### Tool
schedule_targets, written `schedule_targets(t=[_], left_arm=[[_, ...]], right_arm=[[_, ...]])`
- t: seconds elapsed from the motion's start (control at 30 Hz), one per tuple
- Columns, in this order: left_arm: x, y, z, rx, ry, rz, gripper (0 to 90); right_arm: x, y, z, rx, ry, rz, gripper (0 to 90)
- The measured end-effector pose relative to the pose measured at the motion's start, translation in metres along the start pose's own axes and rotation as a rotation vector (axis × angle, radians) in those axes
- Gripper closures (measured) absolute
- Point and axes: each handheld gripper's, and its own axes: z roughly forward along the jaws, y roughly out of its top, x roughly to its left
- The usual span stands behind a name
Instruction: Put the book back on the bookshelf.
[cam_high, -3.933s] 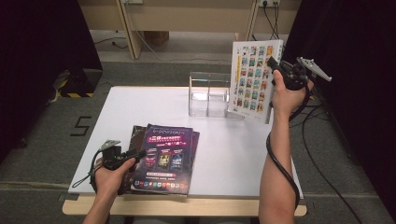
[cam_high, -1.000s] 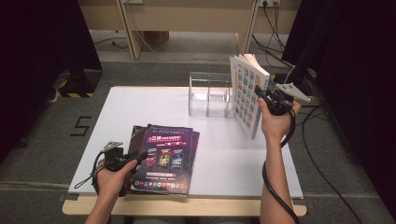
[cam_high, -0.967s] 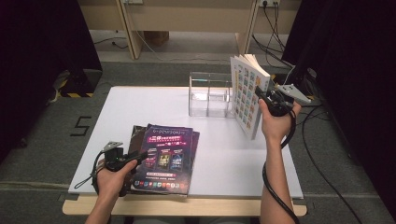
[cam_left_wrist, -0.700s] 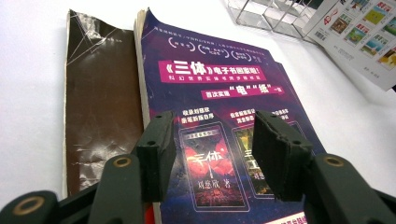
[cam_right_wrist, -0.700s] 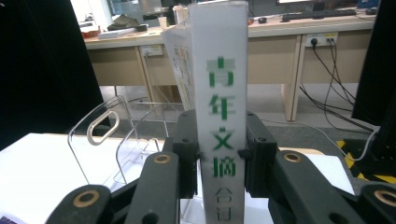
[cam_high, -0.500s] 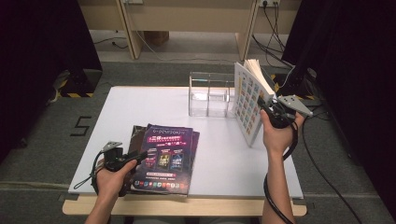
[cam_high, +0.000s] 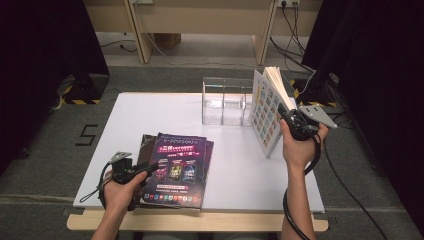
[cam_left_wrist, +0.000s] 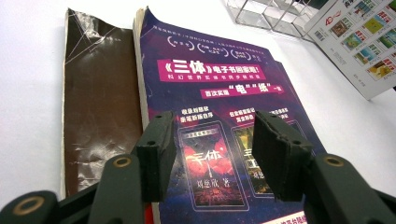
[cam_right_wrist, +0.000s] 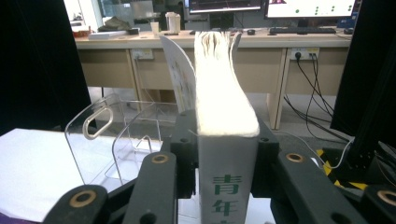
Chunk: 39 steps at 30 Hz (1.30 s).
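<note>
White paper fans loose at the top of the thick magazine that the right gripper clamps by its spine, upright near the table's right edge, beside the clear rack. I judge slotting comes next. The left gripper, jaws apart, hovers over the purple magazine at the front edge.

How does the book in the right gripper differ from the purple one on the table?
The white book stands upright on its edge, clamped at the spine by the right gripper; the purple book lies flat, unheld. The white cover shows a grid of small pictures; the purple one is dark with bold titles. Both are paperbacks.
</note>
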Motion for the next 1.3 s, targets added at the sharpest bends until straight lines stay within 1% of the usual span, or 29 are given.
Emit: schedule_targets(t=[0.17, 0.2, 0.23, 0.27, 0.37, 0.43, 0.5, 0.67, 0.73, 0.77, 0.8, 0.83, 0.87, 0.9, 0.93, 0.97, 1.0, 1.03, 1.07, 1.1, 1.17, 1.23, 1.3], left_arm=[[0.000, 0.000, 0.000, -0.001, 0.001, 0.001, 48.3], [0.000, 0.000, 0.000, -0.001, 0.000, 0.000, 48.3], [0.000, 0.000, 0.000, -0.001, 0.000, 0.001, 48.3], [0.000, 0.000, 0.000, -0.001, 0.000, 0.000, 48.3], [0.000, 0.000, 0.000, -0.001, -0.001, -0.001, 48.3], [0.001, 0.000, 0.000, 0.000, 0.001, 0.000, 48.3], [0.002, 0.000, 0.000, 0.000, 0.002, -0.001, 48.3], [0.002, 0.000, 0.000, 0.000, 0.001, -0.004, 48.3], [0.002, 0.000, -0.001, -0.001, 0.001, -0.004, 48.3], [0.002, 0.000, -0.001, -0.001, 0.000, -0.005, 48.3], [0.002, 0.000, 0.000, -0.002, 0.000, -0.008, 48.3], [0.002, 0.000, 0.000, -0.002, 0.000, -0.008, 48.3], [0.002, 0.000, 0.000, -0.002, 0.000, -0.009, 48.3], [0.002, 0.000, 0.000, -0.001, -0.001, -0.009, 48.3], [0.003, 0.000, 0.000, -0.001, -0.001, -0.009, 48.3], [0.003, 0.000, 0.000, 0.000, -0.001, -0.009, 48.3], [0.003, 0.000, 0.000, 0.000, 0.000, -0.009, 48.4], [0.003, 0.000, 0.000, 0.000, 0.000, -0.010, 48.4], [0.004, 0.000, 0.000, 0.000, 0.001, -0.010, 48.4], [0.004, 0.000, 0.000, -0.001, 0.001, -0.011, 48.3], [0.004, 0.000, 0.000, -0.001, 0.000, -0.011, 48.4], [0.004, 0.000, -0.001, -0.001, 0.000, -0.013, 48.4], [0.004, 0.000, 0.000, 0.000, 0.001, -0.012, 48.4]], right_arm=[[-0.001, 0.004, 0.001, -0.029, -0.009, -0.001, 63.4], [-0.001, 0.007, 0.004, -0.026, 0.007, 0.001, 60.9], [-0.001, 0.007, 0.004, -0.026, 0.007, 0.001, 60.9], [-0.001, 0.008, 0.005, -0.013, 0.010, 0.001, 59.8], [-0.001, 0.008, 0.010, 0.004, 0.010, -0.007, 59.4], [-0.001, 0.007, 0.011, -0.008, 0.006, 0.003, 59.1], [0.000, 0.006, 0.012, -0.014, -0.003, -0.001, 58.8], [0.003, 0.003, 0.017, -0.004, 0.007, -0.016, 57.4], [0.004, 0.003, 0.018, 0.003, 0.004, -0.015, 59.0], [0.004, 0.003, 0.018, -0.005, 0.003, -0.025, 61.5], [0.004, 0.004, 0.018, -0.001, -0.005, -0.034, 63.3], [0.004, 0.005, 0.018, 0.011, -0.002, -0.033, 65.4], [0.003, 0.006, 0.019, 0.013, 0.002, -0.017, 67.8], [0.003, 0.006, 0.019, 0.013, 0.002, -0.017, 67.8], [0.003, 0.006, 0.019, 0.024, -0.003, -0.014, 70.7], [0.003, 0.006, 0.019, 0.019, -0.009, -0.022, 72.0], [0.002, 0.006, 0.019, 0.011, -0.013, -0.019, 73.3], [0.002, 0.006, 0.019, 0.011, -0.013, -0.019, 73.3], [0.001, 0.006, 0.019, 0.010, -0.017, -0.009, 73.7], [0.001, 0.005, 0.019, 0.007, -0.026, -0.007, 73.9], [0.000, 0.005, 0.019, 0.001, -0.027, -0.007, 74.0], [-0.002, 0.005, 0.020, -0.005, -0.009, -0.005, 74.2], [-0.002, 0.005, 0.020, -0.008, -0.004, 0.004, 74.3]])
